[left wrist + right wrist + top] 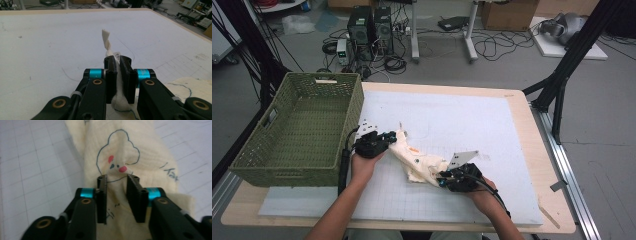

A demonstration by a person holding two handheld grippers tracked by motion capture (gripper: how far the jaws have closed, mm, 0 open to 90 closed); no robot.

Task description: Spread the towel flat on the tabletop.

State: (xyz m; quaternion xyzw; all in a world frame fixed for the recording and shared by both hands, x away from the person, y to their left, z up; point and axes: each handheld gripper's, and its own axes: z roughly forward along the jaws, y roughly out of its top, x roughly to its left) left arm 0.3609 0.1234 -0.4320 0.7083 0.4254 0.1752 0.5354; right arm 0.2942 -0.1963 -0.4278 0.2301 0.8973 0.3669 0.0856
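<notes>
A cream cloth (419, 162) with a drawn cartoon figure lies bunched on the white grid mat between my two grippers. My left gripper (389, 137) is at its upper left end. In the left gripper view that gripper (118, 60) is shut on a fold of the cloth (119, 100), and a twisted cream strip (106, 40) sticks up past the jaws. My right gripper (442, 180) is at the cloth's lower right end. In the right gripper view this gripper (118, 178) stands open, jaws apart over the cloth (117, 147), just below the drawn face with red dots.
A green woven basket (287, 172) stands at the table's left edge, close to my left hand. The white mat (462, 120) covers most of the wooden table (532, 125). Computers and cables lie on the floor beyond.
</notes>
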